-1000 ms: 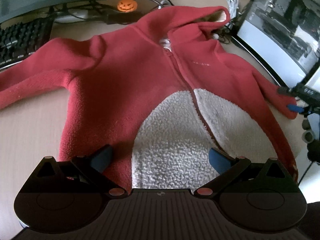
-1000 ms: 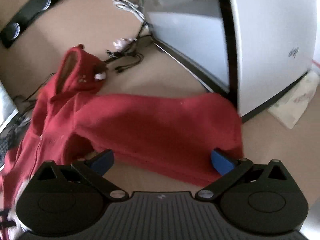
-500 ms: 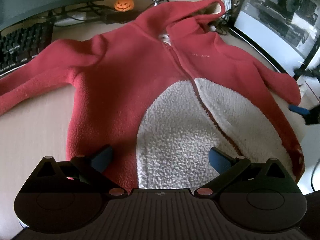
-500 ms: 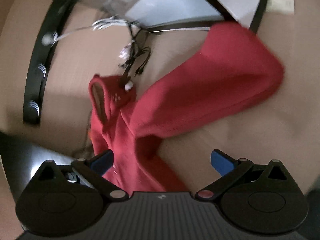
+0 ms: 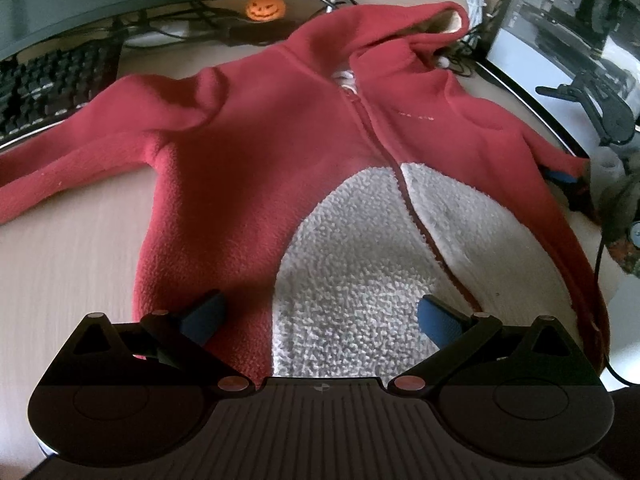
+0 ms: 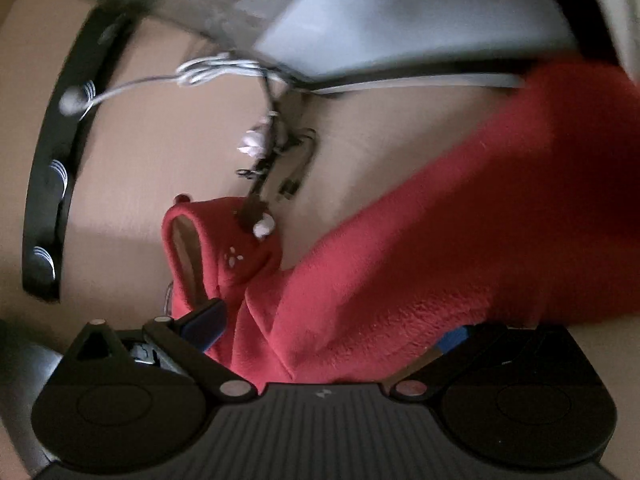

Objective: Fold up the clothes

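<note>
Red fleece hooded jacket with white fuzzy belly (image 5: 248,168) lying flat, front up, on beige worktop (image 5: 60,264), ready for folding. Left hand-held gripper (image 5: 320,314) hovering spread at 6 o'clock hem. Right hand-held gripper (image 6: 332,328) spread around sleeve (image 6: 460,240), probably for folding inward.

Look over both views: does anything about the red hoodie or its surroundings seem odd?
The red hoodie lies flat, but its hood rests on tangled cables beside a computer case, a cluttered place to fold. One sleeve is lifted over the right tool.

Both wrist views overlook one hoodie (image 5: 280,168) (closely).
</note>
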`<state>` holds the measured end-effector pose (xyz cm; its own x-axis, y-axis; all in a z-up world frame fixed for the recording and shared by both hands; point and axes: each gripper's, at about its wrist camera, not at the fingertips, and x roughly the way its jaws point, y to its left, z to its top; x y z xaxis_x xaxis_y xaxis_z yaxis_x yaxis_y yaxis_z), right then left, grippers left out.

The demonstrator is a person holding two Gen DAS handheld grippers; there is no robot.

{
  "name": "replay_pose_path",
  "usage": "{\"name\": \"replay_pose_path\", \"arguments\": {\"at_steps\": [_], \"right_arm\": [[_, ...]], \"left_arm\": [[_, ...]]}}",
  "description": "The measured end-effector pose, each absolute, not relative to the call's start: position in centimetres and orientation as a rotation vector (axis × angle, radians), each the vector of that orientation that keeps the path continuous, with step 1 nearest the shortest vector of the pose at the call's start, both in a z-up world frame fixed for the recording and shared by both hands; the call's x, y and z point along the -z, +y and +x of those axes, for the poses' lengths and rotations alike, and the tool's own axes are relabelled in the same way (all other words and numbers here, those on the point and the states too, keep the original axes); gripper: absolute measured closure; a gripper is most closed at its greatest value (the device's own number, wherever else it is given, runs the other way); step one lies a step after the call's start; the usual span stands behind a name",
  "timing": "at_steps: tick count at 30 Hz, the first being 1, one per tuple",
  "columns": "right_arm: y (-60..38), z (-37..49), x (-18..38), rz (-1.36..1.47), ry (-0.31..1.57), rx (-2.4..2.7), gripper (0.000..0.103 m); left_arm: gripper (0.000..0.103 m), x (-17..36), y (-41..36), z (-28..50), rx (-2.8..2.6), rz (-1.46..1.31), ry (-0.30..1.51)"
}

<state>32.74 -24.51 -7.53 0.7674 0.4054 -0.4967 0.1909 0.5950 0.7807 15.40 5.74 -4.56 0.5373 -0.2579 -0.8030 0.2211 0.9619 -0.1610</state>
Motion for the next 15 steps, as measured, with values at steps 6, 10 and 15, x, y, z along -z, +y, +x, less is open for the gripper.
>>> {"name": "replay_pose_path", "arguments": {"at_steps": [6,10,15], "right_arm": [[-20.2,33.9,4.0,0.655,0.604,-0.265,0.0],[-16.0,34.3,1.6,0.489,0.562,-0.393,0.0],[-9.9,34.5,-0.9,0.277,0.536,-0.561,0.0]], "left_arm": [[0.0,4.5,5.7,15.3,0.258,-0.062,0.954],[0.0,4.5,5.9,15.3,0.254,-0.079,0.946],[0.0,4.6,6.4,15.1,0.262,-0.109,0.926]]}}
